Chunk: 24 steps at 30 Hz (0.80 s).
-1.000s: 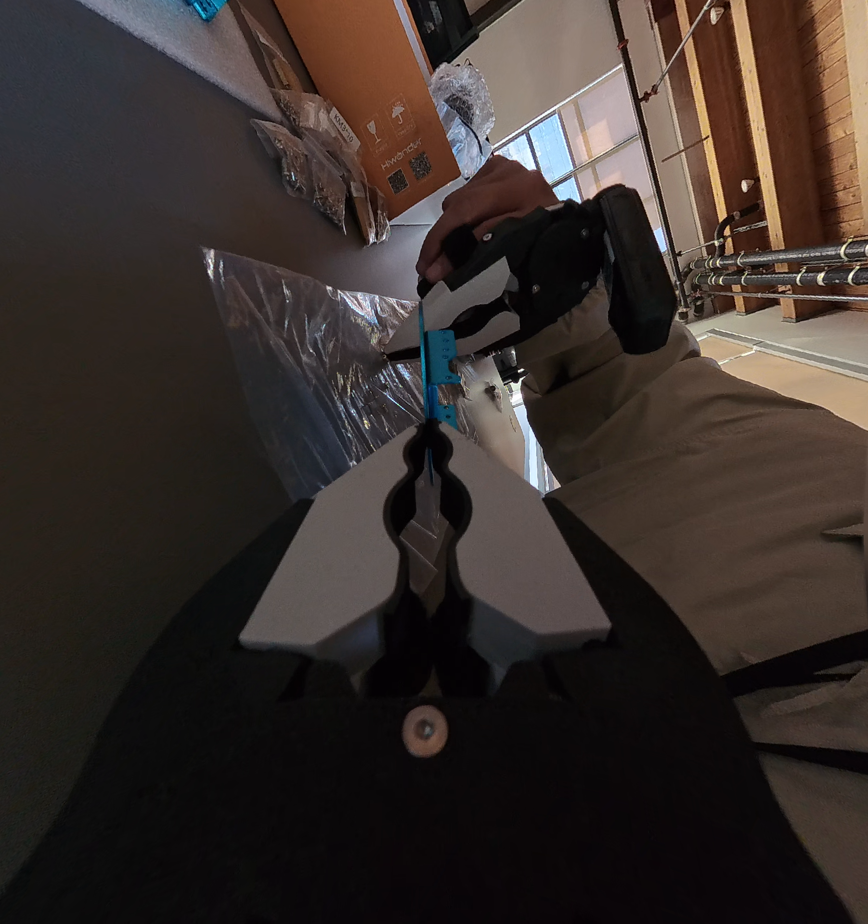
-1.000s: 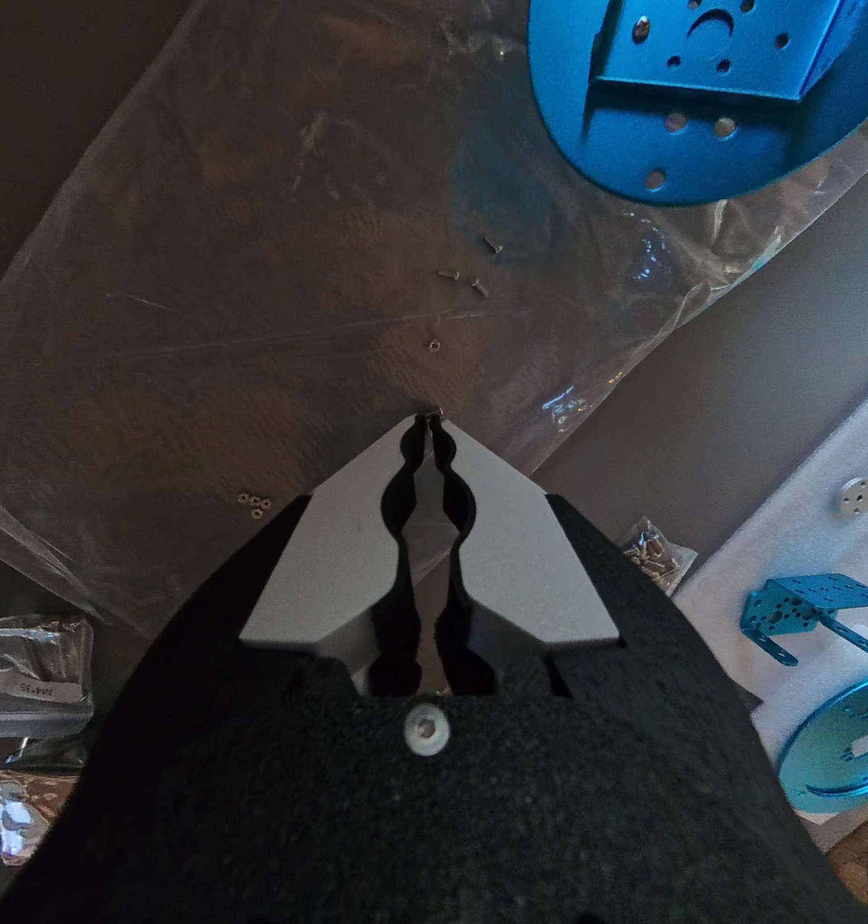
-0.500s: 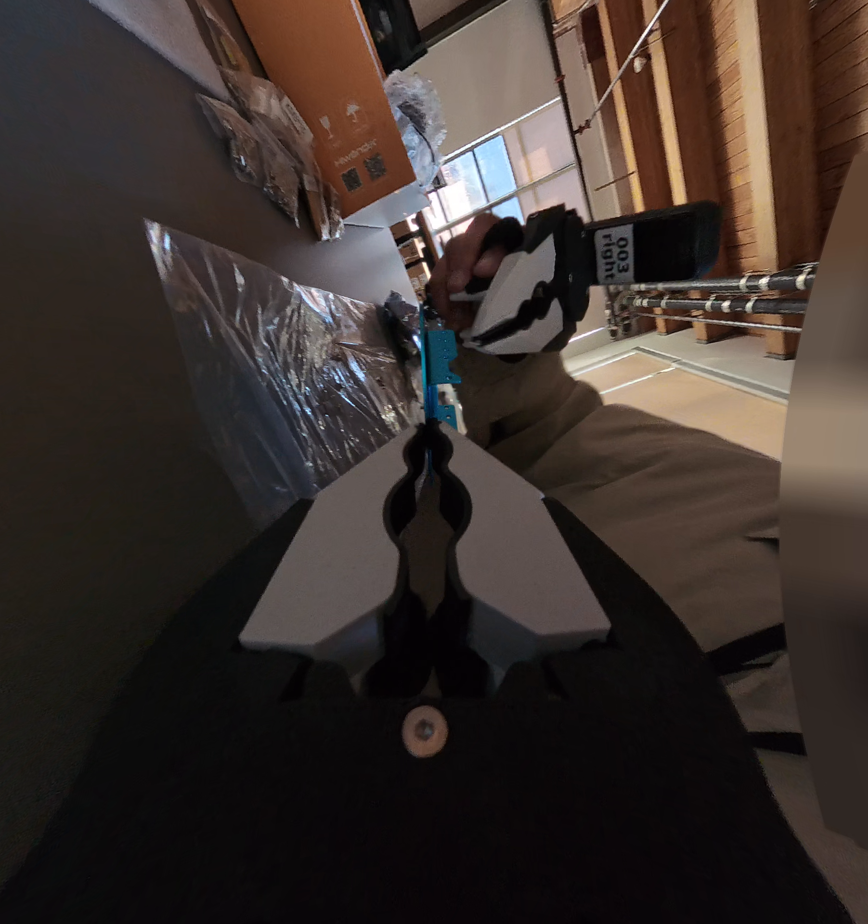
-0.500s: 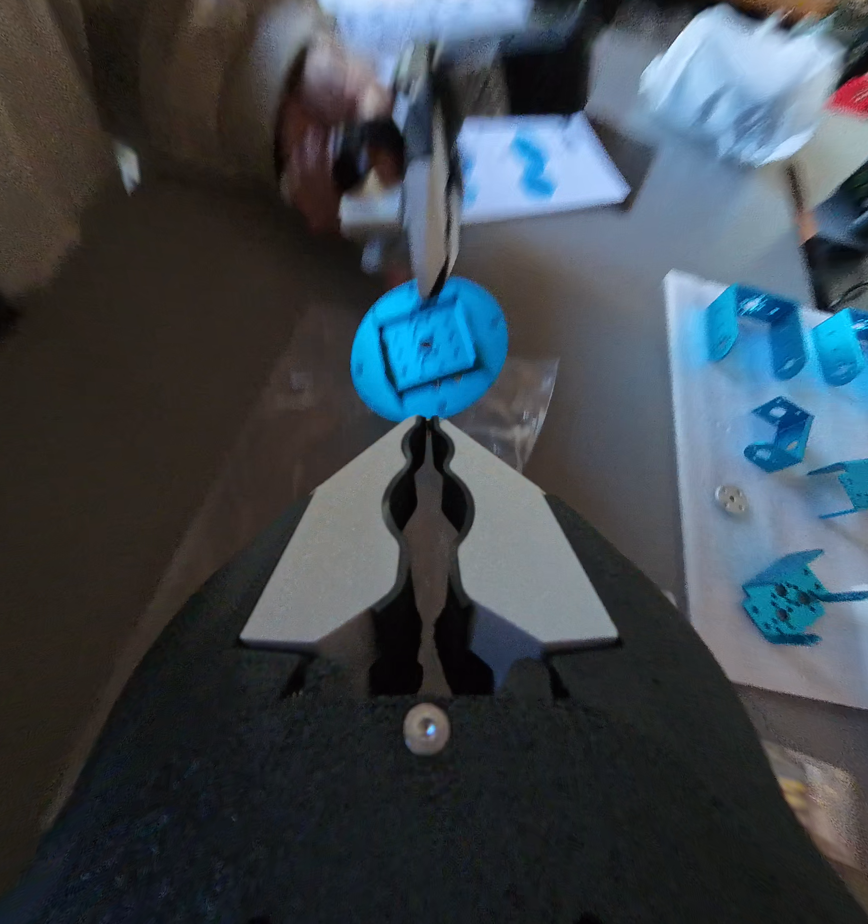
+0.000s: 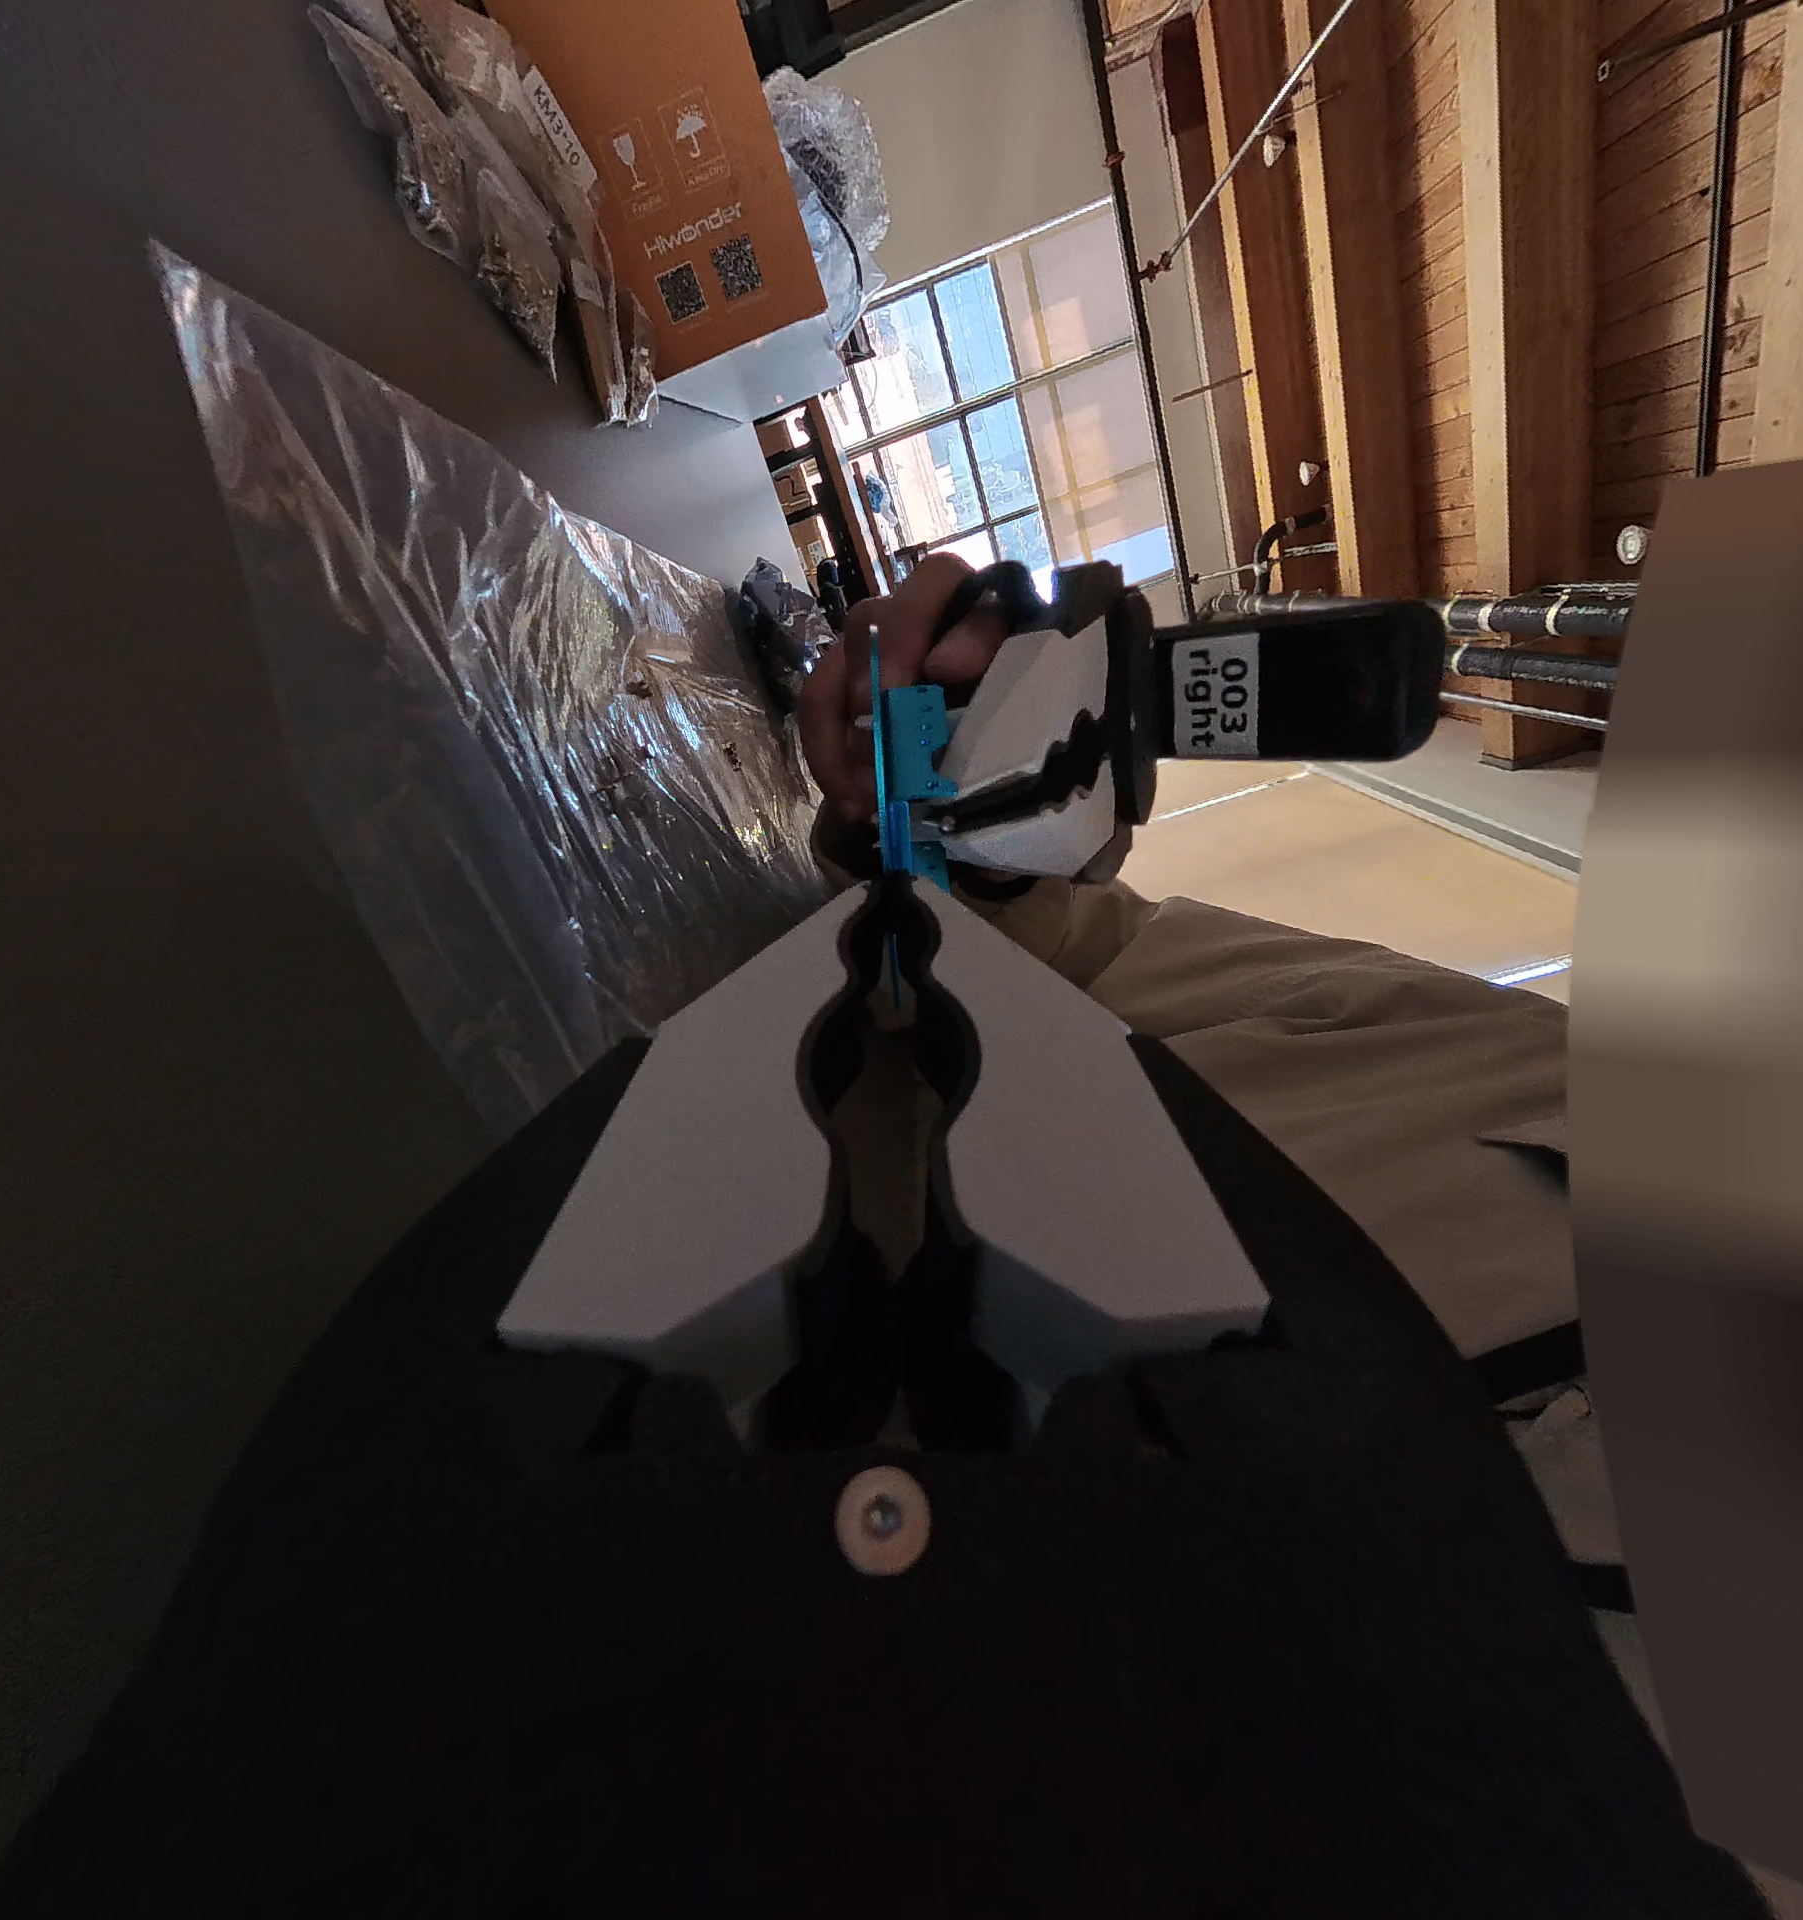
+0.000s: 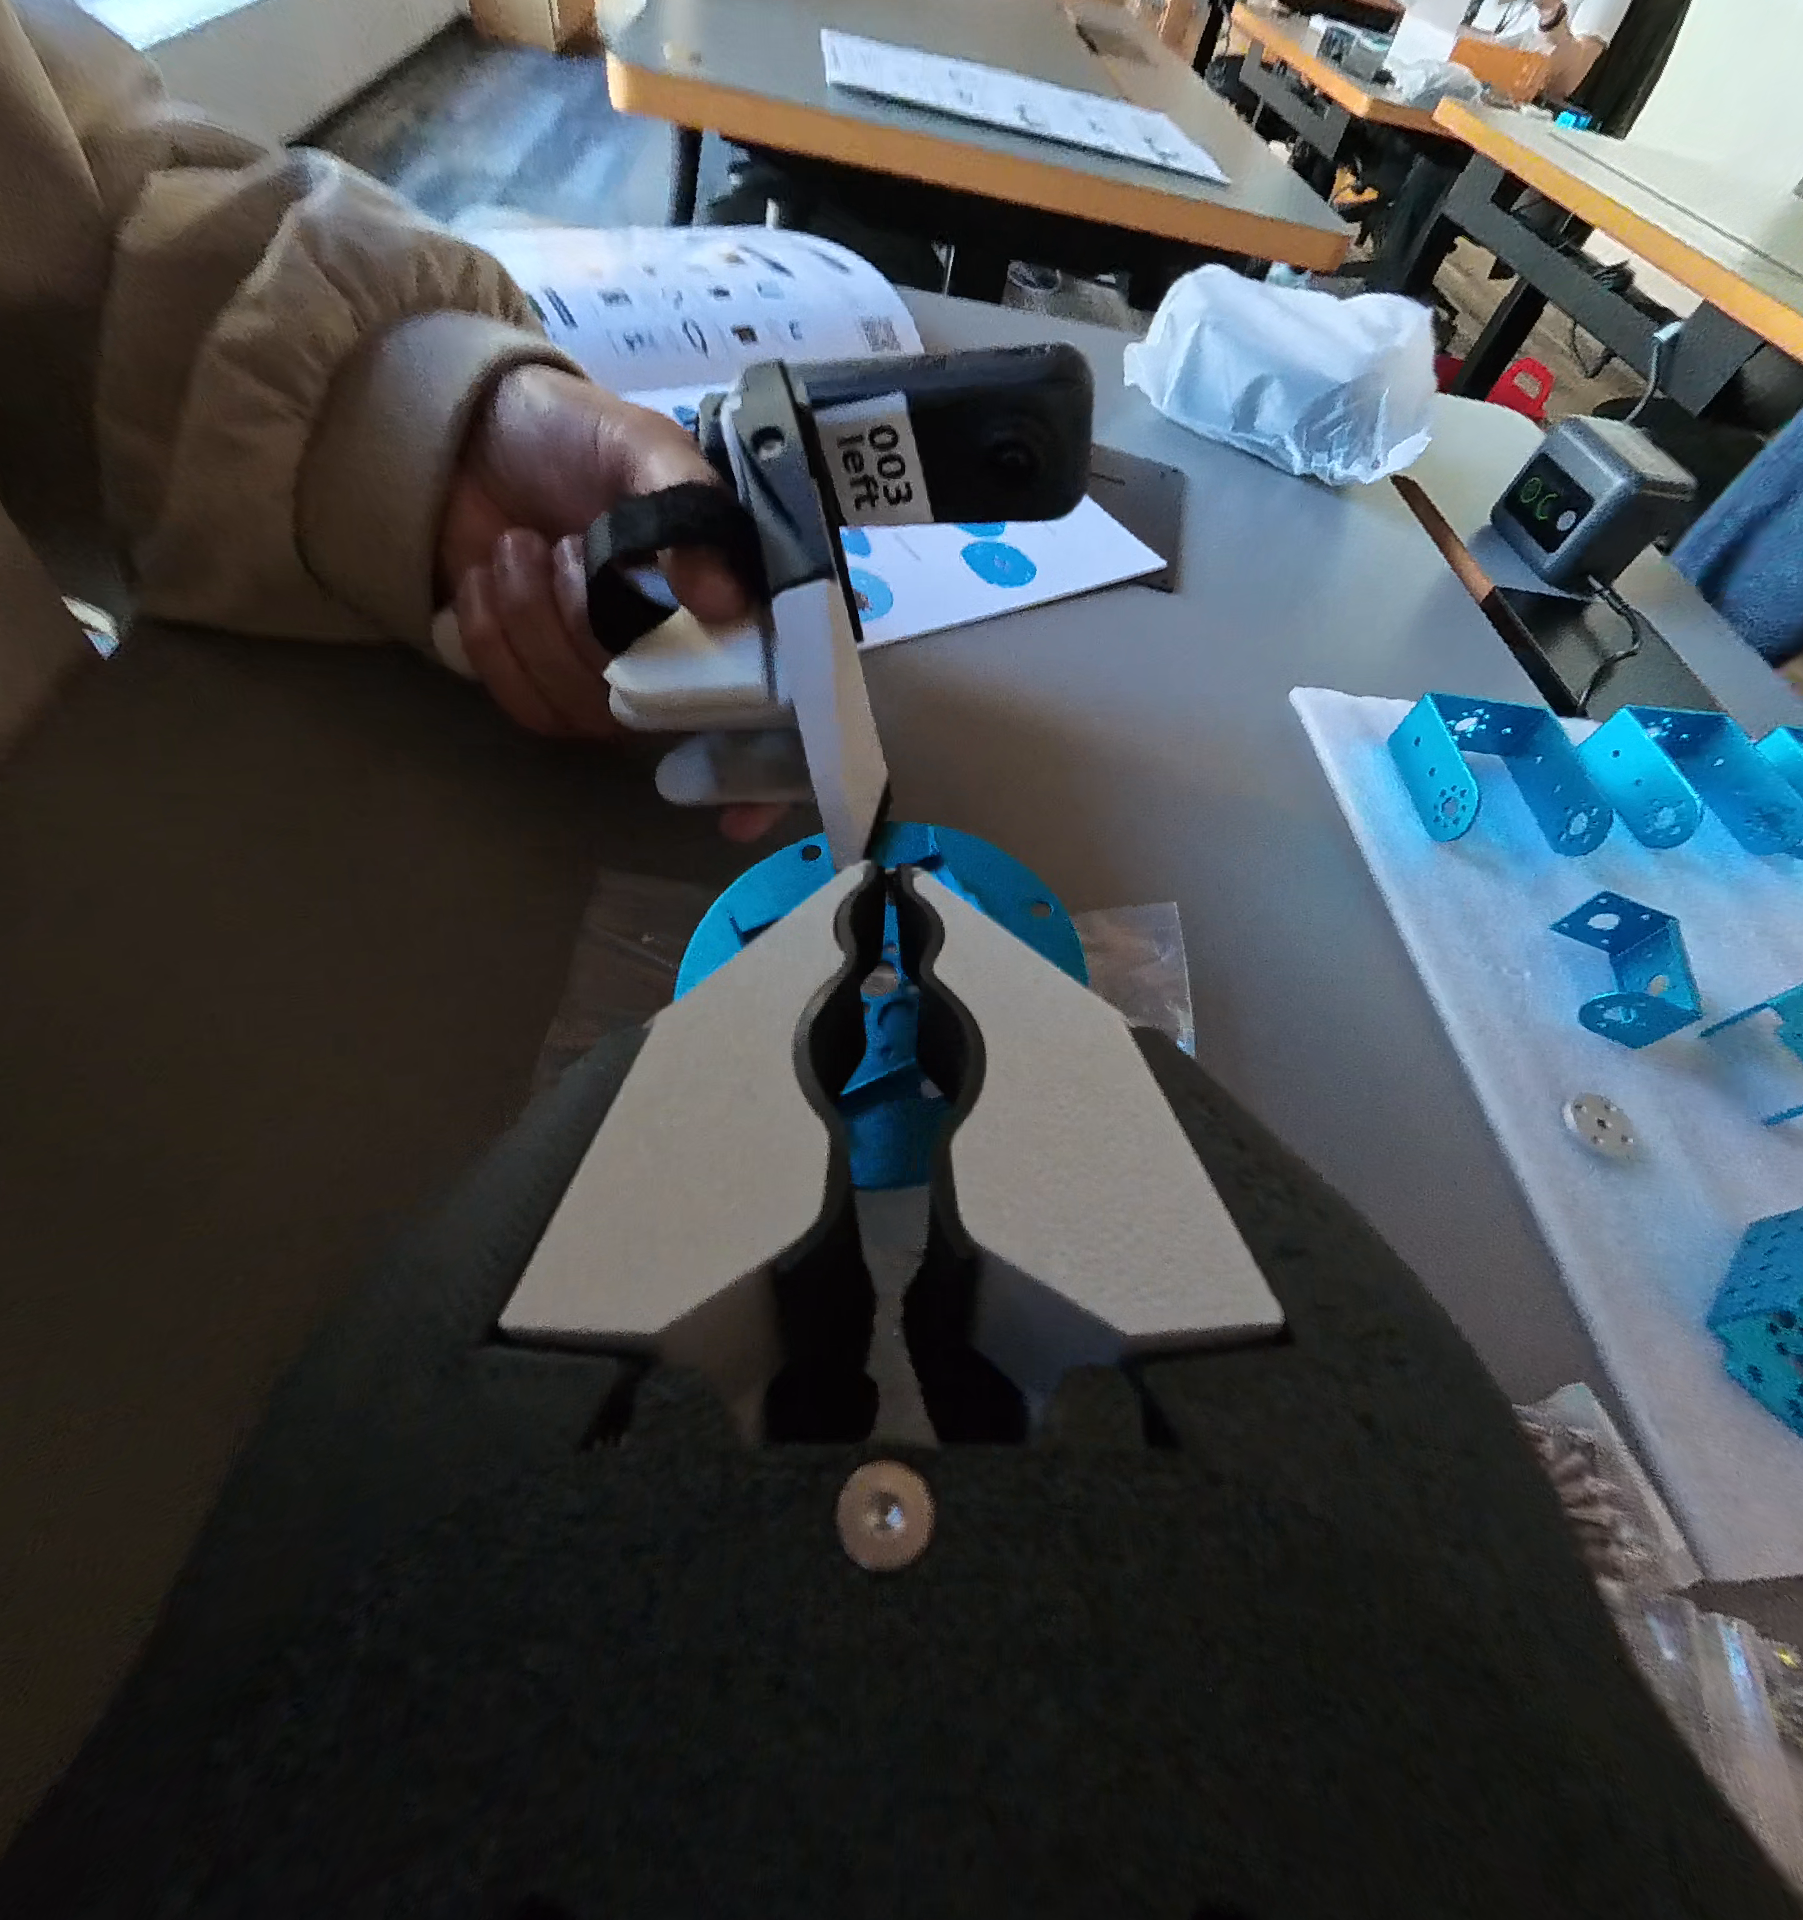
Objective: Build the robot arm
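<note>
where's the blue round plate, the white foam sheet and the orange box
blue round plate [image 6: 1022, 894], right wrist view, upper right rim
white foam sheet [image 6: 1499, 1039], right wrist view, bare middle
orange box [image 5: 658, 166], left wrist view, printed side

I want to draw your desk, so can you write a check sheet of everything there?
Surface: grey table, partly under a clear plastic bag.
Job's things: blue round plate carrying a bracket.
Clutter: blue brackets on white foam sheet; open booklet; bagged hardware; orange box.
Grippers: left hand-held gripper shut on plate's rim; right hand-held gripper shut on seeming small screw at bracket.
Cables: black cable beside grey device.
Surroundings: other desks, window.
</note>
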{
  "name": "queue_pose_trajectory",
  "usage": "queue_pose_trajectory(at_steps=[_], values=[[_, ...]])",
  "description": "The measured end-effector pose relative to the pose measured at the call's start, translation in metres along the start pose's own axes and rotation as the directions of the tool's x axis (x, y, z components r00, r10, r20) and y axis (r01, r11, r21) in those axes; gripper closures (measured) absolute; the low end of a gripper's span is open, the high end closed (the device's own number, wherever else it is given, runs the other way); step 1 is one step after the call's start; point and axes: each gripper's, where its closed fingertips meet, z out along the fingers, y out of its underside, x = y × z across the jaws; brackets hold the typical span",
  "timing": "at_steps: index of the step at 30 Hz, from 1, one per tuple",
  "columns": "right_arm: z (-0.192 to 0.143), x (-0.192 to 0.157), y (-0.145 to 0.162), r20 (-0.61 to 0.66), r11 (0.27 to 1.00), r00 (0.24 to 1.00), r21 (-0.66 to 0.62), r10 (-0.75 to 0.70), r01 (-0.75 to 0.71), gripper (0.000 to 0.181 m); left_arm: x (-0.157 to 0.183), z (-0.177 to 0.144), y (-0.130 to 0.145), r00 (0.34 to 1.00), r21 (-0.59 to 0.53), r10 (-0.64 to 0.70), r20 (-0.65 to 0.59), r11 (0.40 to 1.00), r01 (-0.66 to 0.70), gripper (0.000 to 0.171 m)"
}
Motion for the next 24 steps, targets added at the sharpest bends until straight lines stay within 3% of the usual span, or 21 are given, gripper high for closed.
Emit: queue_pose_trajectory(at_steps=[3, 8, 20, 24], values=[[0.004, 0.002, 0.005, -0.037, 0.997, 0.998, -0.056, -0.054, 0.052, 0.181, -0.001, -0.001, -0.001, 1.0, 0.003, 0.009, 0.015, 1.0, -0.009, 0.171], [0.005, 0.007, 0.003, -0.092, 0.995, 0.992, -0.041, -0.09, 0.086, 0.181, -0.002, -0.002, -0.002, 1.0, 0.011, 0.007, 0.02, 1.0, -0.007, 0.171], [0.011, 0.009, 0.012, -0.075, 0.985, 0.994, -0.16, -0.079, 0.066, 0.181, -0.008, -0.002, -0.002, 0.998, 0.009, 0.01, 0.055, 1.0, -0.011, 0.171], [0.007, 0.009, 0.0, -0.056, 0.991, 0.998, -0.128, -0.029, 0.022, 0.181, -0.007, -0.003, -0.003, 0.999, 0.019, -0.051, 0.019, 0.999, 0.051, 0.171]])
